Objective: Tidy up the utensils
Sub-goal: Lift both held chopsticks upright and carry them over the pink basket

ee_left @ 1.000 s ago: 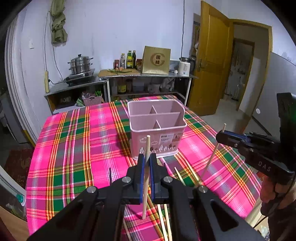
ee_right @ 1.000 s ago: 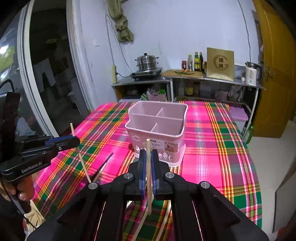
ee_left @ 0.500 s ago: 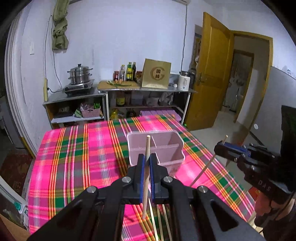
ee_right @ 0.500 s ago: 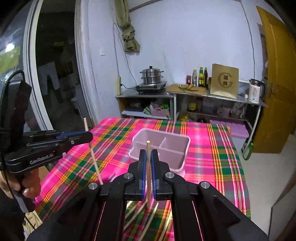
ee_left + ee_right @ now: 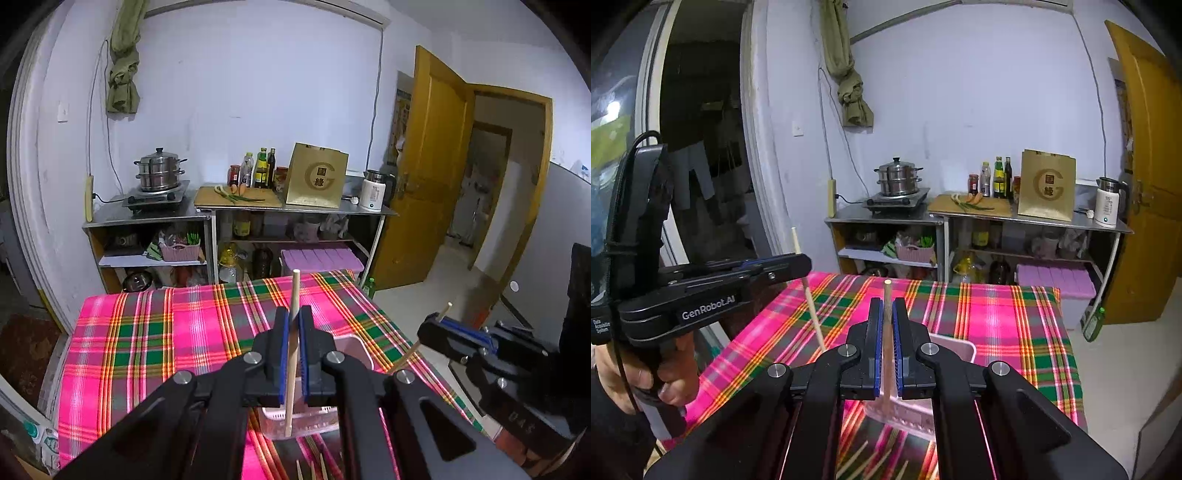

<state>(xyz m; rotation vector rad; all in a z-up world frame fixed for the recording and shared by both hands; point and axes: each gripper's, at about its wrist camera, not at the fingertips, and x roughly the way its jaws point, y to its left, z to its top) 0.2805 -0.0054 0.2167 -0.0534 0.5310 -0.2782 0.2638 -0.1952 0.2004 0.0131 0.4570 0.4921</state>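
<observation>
Each gripper, left (image 5: 291, 354) and right (image 5: 886, 350), was clamped on a pale wooden chopstick (image 5: 292, 347) above the pink plastic divided utensil holder (image 5: 955, 347) at mid-table; next, lowering both sticks into a compartment.

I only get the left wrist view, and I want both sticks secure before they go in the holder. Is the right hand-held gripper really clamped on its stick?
Observer: Yes. Head-on, the right hand-held gripper is shut on the right chopstick, which stands upright between the blue pads.
Operator: How does mine look from outside?
Observer: The left hand-held gripper pinches the left chopstick near its top. The long lower part hangs free and slants slightly.
Operator: Anything off to my left?
Observer: A dark doorway with clothes hanging beyond it.
</observation>
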